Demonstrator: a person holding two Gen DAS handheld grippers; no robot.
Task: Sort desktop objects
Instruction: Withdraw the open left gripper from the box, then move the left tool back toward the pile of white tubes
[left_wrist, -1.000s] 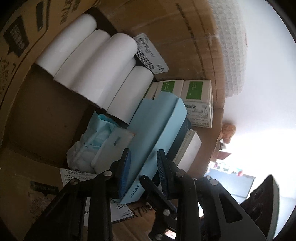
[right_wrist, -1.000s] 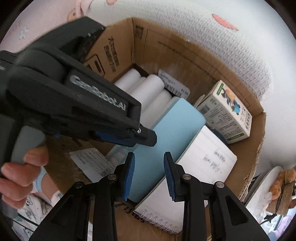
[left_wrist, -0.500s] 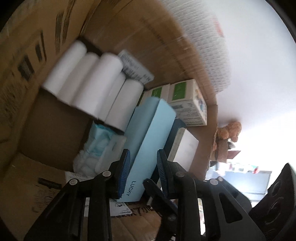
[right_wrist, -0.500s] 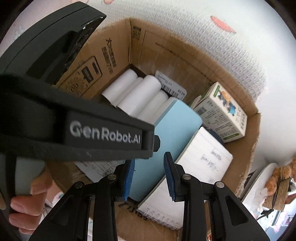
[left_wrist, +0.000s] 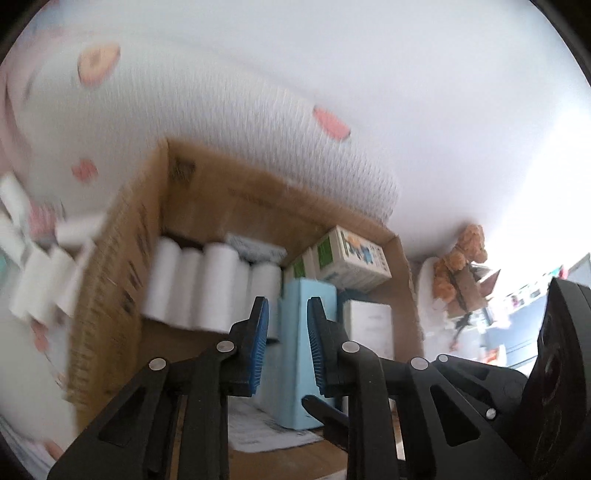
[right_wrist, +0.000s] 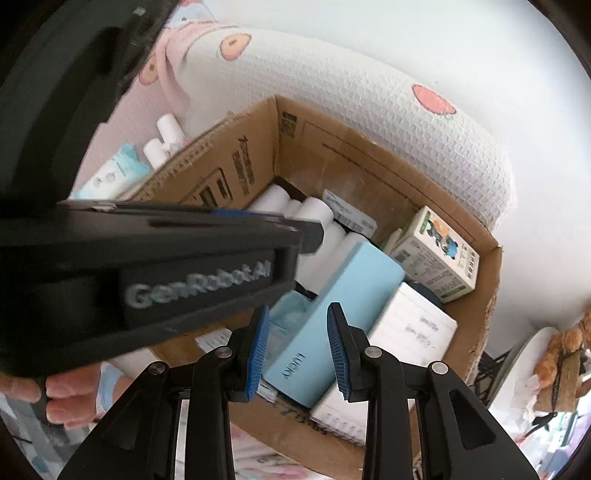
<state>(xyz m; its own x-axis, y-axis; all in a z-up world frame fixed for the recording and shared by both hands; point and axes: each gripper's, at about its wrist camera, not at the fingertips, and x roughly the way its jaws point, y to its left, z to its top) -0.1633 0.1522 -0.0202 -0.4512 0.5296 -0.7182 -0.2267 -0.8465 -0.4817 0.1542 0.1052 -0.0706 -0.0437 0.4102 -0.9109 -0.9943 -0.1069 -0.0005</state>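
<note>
With the light-blue box (right_wrist: 334, 325) lying inside the cardboard box (right_wrist: 476, 317) below both grippers, the left gripper (left_wrist: 284, 345), fingers just narrowing on nothing, and right gripper (right_wrist: 295, 343), fingers parted and empty, seem between items, so next comes picking, probably, a loose white roll (left_wrist: 33, 288).

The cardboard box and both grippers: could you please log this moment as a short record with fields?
container: cardboard box, open top
contents: white rolls, light blue box marked LUCKY, notebook, small carton
outside box: more rolls, far left
left gripper: jaws have just been closing, nothing between them, above the box
right gripper: open, nothing held, above the light blue box
</note>
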